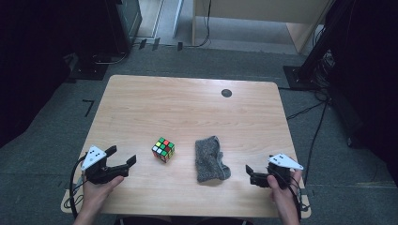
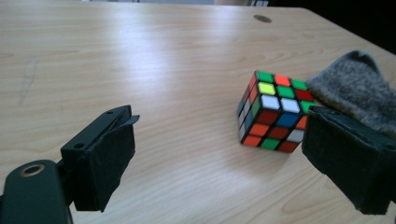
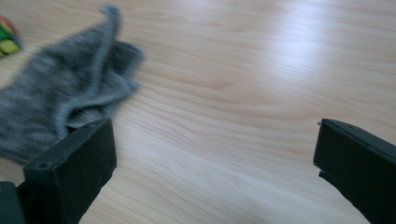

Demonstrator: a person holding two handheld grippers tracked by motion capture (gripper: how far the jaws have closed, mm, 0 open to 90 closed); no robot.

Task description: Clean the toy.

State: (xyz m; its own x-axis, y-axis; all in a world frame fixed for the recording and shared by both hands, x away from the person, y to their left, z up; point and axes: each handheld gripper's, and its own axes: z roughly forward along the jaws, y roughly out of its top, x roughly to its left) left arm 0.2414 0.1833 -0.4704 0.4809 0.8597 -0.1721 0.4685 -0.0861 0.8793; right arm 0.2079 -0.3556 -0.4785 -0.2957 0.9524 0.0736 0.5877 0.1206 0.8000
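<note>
Both my hand-held grippers, left point(image 1: 123, 161) and right point(image 1: 251, 172), gape empty; sock point(image 1: 210, 159) looks limp, probably light — I'd pinch its cuff.

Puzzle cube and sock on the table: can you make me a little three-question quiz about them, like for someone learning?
1. True or false: the left claw is squeezing the puzzle cube.
2. What lies between the puzzle cube and the right claw in the high view? A) a grey sock B) a red cup C) a book
3. Fill in: both claws have their jaws ____.

Key:
1. False. Its jaws stand wide apart and the cube sits on the table, clear of them.
2. A, the grey sock, lying crumpled on the wood.
3. Open, with nothing between them.
</note>
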